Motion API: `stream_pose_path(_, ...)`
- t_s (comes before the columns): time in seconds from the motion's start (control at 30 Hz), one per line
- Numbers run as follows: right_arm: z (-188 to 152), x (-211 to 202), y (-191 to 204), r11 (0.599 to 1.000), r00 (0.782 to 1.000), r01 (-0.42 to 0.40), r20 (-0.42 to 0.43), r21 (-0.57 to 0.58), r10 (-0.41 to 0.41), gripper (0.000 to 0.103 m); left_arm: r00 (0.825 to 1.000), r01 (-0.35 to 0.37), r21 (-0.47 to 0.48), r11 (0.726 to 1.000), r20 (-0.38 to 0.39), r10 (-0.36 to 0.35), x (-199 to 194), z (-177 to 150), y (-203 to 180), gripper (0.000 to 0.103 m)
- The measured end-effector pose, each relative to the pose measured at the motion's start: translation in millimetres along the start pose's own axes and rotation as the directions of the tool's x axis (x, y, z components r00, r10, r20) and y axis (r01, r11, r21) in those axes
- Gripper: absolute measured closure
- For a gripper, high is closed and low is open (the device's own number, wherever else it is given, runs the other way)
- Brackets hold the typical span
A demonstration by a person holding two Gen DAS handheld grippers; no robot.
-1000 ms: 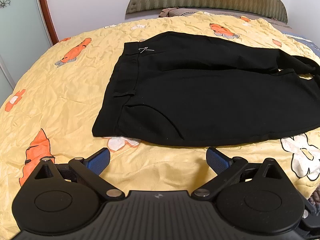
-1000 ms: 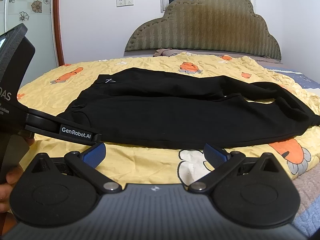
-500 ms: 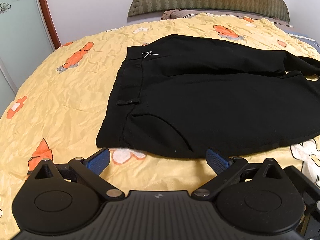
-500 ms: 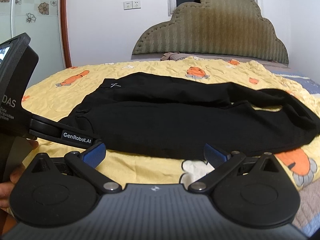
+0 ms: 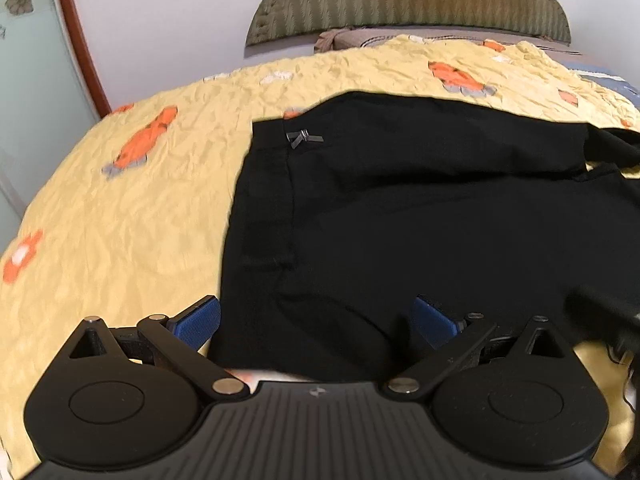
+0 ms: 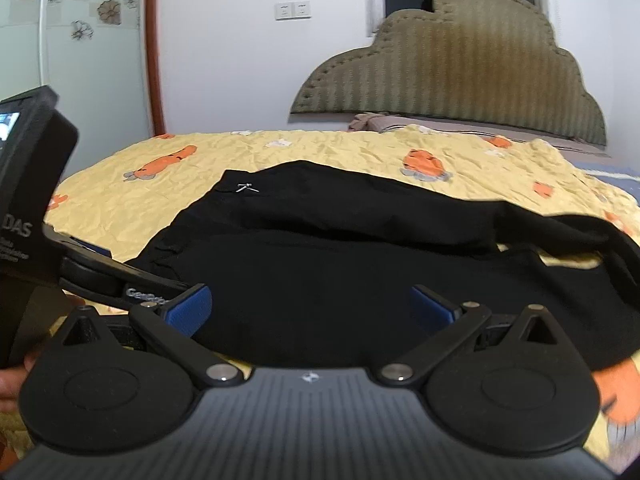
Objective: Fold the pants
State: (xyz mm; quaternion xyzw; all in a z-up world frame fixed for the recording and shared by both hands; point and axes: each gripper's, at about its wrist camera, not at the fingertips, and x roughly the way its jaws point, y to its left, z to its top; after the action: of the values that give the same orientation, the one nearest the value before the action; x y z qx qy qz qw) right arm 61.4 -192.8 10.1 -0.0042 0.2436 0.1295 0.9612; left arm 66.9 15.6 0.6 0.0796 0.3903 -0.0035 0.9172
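**Both claws wide at the near edge of the pants**

Nearest in the left wrist view, the left claw [image 5: 316, 320] is spread wide, holding nothing. Its left pad [image 5: 196, 322] sits over the yellow bedspread [image 5: 120, 216] just off the waistband corner, and its other pad is over black cloth. In the right wrist view the right claw [image 6: 310, 308] is just as wide and empty, poised over the near hem further along toward the legs, with the left tool's body and a hand [image 6: 12, 380] beside it at the frame's left.

The pants [image 5: 440, 220] lie flat across the bed, waistband to the left with a small metal clasp [image 5: 302, 136] near its far end, and the legs running off right, where one leg end bunches and lifts a little. Beyond them are more carrot-print bedspread and the padded headboard [image 6: 460, 80].

The step looks like a grab of the near edge for a fold. Risks, as I judge them:

- The left claw straddles the corner, so closing may catch only a sliver of waistband, which would slip out on the lift.
- Either claw may pinch the bedspread with the pants, since both fabrics are thin and lie together.
- Catching only the top layer would open the pants instead of folding them.
- The bunched leg end may drag and skew the fold.
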Motion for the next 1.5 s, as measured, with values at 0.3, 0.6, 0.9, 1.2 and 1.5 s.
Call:
stream_pose_path(0.3,63,60,-31,0.983,0.996,-0.027,0.076,-0.183,0.041,0.006,0.999,-0.017,-0.043,0.999,0.037,0.019,44,66,63,0.0)
stream_pose_path(0.6,128,181,-93,0.965,0.993,-0.096,-0.097,-0.244,0.074,0.025,0.999,0.042,-0.11,0.993,-0.005,-0.042,128,134,104,0.0)
stream_pose_path(0.9,151,289,-164,0.953,0.933,-0.253,-0.303,-0.169,0.194,0.028,0.968,0.202,-0.204,0.958,-0.108,-0.227,218,170,115,0.0)
stream_pose_path(1.2,148,344,-193,0.932,0.855,-0.337,-0.457,-0.132,0.244,0.032,0.965,0.224,-0.237,0.945,-0.081,-0.249,241,175,110,0.044)
stream_pose_path(1.5,141,323,-179,0.918,0.873,-0.354,-0.415,-0.179,0.256,0.099,0.957,0.257,-0.298,0.919,-0.054,-0.285,224,182,116,0.076)
